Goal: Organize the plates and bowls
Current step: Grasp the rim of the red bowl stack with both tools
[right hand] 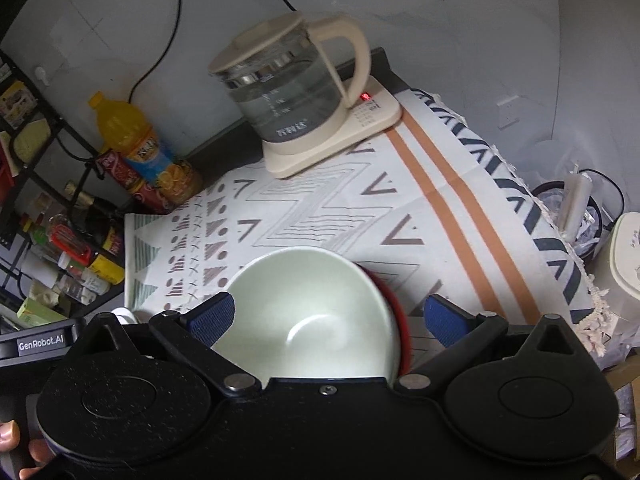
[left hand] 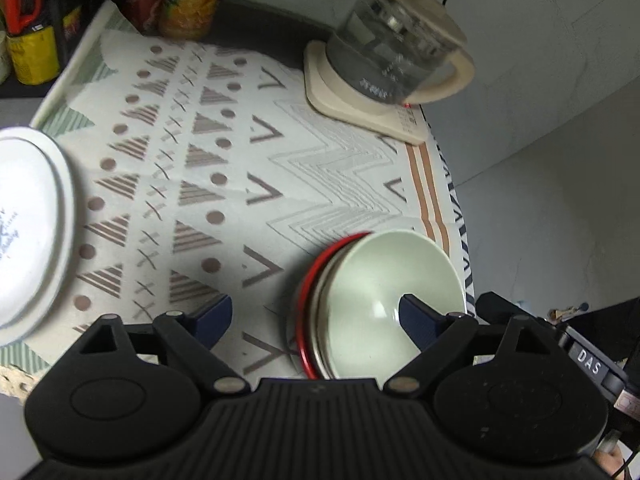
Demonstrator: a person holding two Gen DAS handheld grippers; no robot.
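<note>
Counter (right hand: 224, 152) under patterned cloth (left hand: 224, 168), wall behind. Stacked bowls (left hand: 384, 300) near cloth's right edge; plates (left hand: 28, 224) far left. Kettle (right hand: 292, 92) rear. Left hand-held gripper (left hand: 316, 316), right hand-held gripper (right hand: 328, 316): jaws spread, gripping nothing. Middle cloth bare.

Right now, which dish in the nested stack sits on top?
The pale green bowl. It nests inside the others, whose rims, the outermost one red, show only as edges around it.
</note>
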